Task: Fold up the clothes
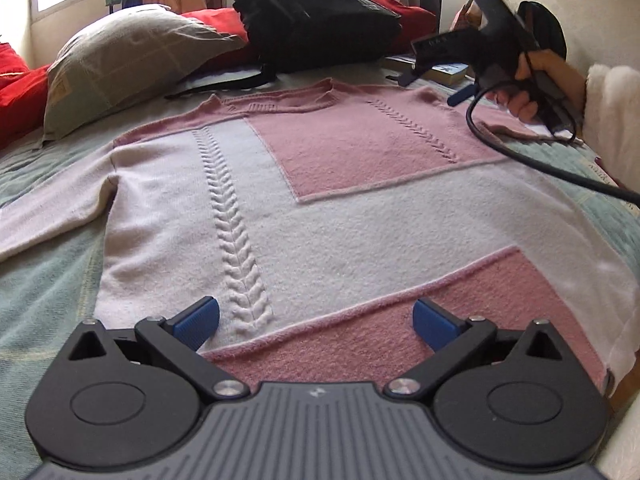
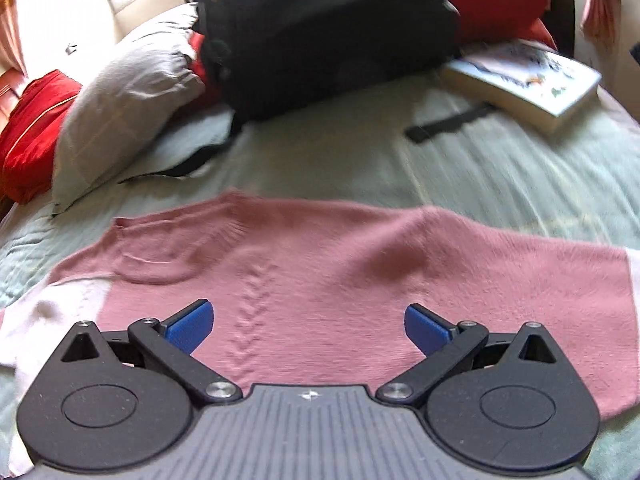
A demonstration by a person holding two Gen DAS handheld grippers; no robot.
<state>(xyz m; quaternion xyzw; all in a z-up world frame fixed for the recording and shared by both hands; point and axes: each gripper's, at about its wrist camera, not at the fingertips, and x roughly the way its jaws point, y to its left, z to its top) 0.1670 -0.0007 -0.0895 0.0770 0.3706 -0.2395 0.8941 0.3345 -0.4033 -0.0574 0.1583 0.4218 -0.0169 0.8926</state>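
A fuzzy knitted sweater in pale lilac-white and dusty pink blocks [image 1: 304, 208] lies spread flat, front up, on the bed with its pale green quilted cover [image 1: 44, 280]. Its knit is soft and napped, with raised seams edging the rectangular pink panels and two braided cable ribs running down the chest; the ribbed pink neckline points toward the far end of the bed, and one long sleeve stretches out to the left. The left claw [image 1: 316, 320] hovers low over the hem, its ribbed blue pads [image 1: 200, 322] spread wide apart and holding nothing. The right claw [image 2: 309, 326] sits over the pink shoulder area, its jaws likewise splayed open and empty; the picture from it is blurred. In the left wrist view, a hand [image 1: 536, 92] emerging from a fluffy white sleeve [image 1: 612, 120] grips that black tool by its pistol-style handle above the sweater's right shoulder, a black cable [image 1: 520, 160] looping down from it. Beyond the neckline rest a black fabric backpack [image 1: 312, 16], a plump beige checked pillow [image 1: 128, 64], red cushions [image 1: 16, 92] and a thick illustrated paperback book [image 2: 528, 80].
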